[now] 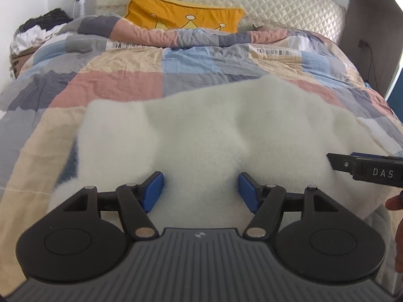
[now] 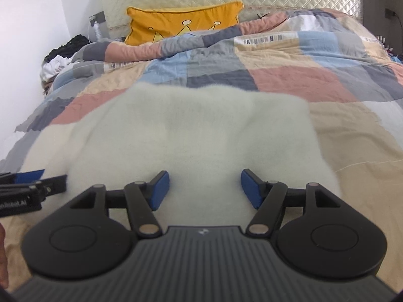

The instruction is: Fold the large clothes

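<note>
A fluffy white garment (image 1: 206,130) lies spread on the patchwork bedspread (image 1: 105,85); it also shows in the right wrist view (image 2: 196,130). My left gripper (image 1: 201,188) is open and empty, its blue pads (image 1: 155,191) just above the near part of the garment. My right gripper (image 2: 204,187) is open and empty too, over the garment's near right part. The right gripper shows at the right edge of the left wrist view (image 1: 365,168); the left one shows at the left edge of the right wrist view (image 2: 30,183).
A yellow pillow (image 1: 183,15) with a crown print leans on the quilted cream headboard (image 1: 277,2). A heap of dark and white clothes (image 1: 40,30) lies at the far left by the wall. A grey side panel (image 1: 370,37) with a socket stands at the right.
</note>
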Demonstrator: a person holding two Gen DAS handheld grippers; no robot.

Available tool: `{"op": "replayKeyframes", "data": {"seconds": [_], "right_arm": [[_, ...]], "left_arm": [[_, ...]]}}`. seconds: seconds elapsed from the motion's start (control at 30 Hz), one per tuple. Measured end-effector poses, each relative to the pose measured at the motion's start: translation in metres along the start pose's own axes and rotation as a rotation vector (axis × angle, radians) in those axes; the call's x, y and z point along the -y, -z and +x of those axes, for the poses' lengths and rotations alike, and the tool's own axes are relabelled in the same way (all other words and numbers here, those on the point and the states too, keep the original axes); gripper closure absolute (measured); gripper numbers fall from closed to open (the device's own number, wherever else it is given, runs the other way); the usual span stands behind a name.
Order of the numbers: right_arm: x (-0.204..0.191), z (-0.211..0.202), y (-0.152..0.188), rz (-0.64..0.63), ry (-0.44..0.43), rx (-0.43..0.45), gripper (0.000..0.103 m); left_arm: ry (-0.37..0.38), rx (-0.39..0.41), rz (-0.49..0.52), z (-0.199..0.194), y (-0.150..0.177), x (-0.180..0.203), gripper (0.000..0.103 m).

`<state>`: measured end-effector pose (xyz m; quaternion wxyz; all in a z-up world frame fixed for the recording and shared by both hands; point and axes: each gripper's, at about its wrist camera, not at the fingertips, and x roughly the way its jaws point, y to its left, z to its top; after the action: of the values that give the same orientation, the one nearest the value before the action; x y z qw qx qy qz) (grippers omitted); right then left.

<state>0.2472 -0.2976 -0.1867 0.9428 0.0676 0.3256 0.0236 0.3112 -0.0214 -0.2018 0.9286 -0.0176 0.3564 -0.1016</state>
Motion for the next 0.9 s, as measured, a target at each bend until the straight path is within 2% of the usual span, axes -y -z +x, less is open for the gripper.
{"op": "replayKeyframes", "data": {"seconds": [0.13,0.27,0.33,0.43,0.57,0.6,0.63,0.67,0.73,0.8,0.9], "right_arm": [[0.002,0.001,0.001,0.017,-0.009,0.016,0.034],[0.007,-0.016,-0.001,0.102,-0.034,0.023,0.034],[0.006,-0.032,-0.002,0.155,-0.087,0.031,0.03],[0.002,-0.056,0.004,0.227,-0.187,0.036,0.029],[0.004,-0.063,0.021,0.35,-0.317,-0.053,0.029],[0.007,-0.061,0.025,0.387,-0.347,-0.078,0.021],[0.008,-0.058,0.029,0.42,-0.362,-0.105,0.006],[0.01,-0.056,0.033,0.448,-0.369,-0.122,0.0],[0.012,-0.052,0.036,0.489,-0.363,-0.136,0.0],[0.015,-0.047,0.039,0.533,-0.35,-0.139,0.0],[0.026,-0.032,0.047,0.646,-0.389,-0.172,0.0]], "left_arm": [[0.004,-0.001,-0.023,-0.006,-0.003,-0.002,0.032],[0.039,0.001,-0.082,-0.034,-0.004,-0.003,0.032],[0.069,0.005,-0.118,-0.051,0.001,-0.003,0.032],[0.113,0.008,-0.177,-0.072,0.012,-0.007,0.032],[0.145,-0.005,-0.253,-0.087,0.026,-0.017,0.032],[0.146,-0.012,-0.274,-0.088,0.029,-0.02,0.032],[0.155,-0.018,-0.3,-0.088,0.031,-0.024,0.032],[0.166,-0.022,-0.328,-0.088,0.033,-0.028,0.032],[0.18,-0.033,-0.382,-0.086,0.036,-0.037,0.03],[0.188,-0.046,-0.434,-0.081,0.04,-0.044,0.023],[0.197,-0.069,-0.531,-0.071,0.046,-0.058,0.016]]}}
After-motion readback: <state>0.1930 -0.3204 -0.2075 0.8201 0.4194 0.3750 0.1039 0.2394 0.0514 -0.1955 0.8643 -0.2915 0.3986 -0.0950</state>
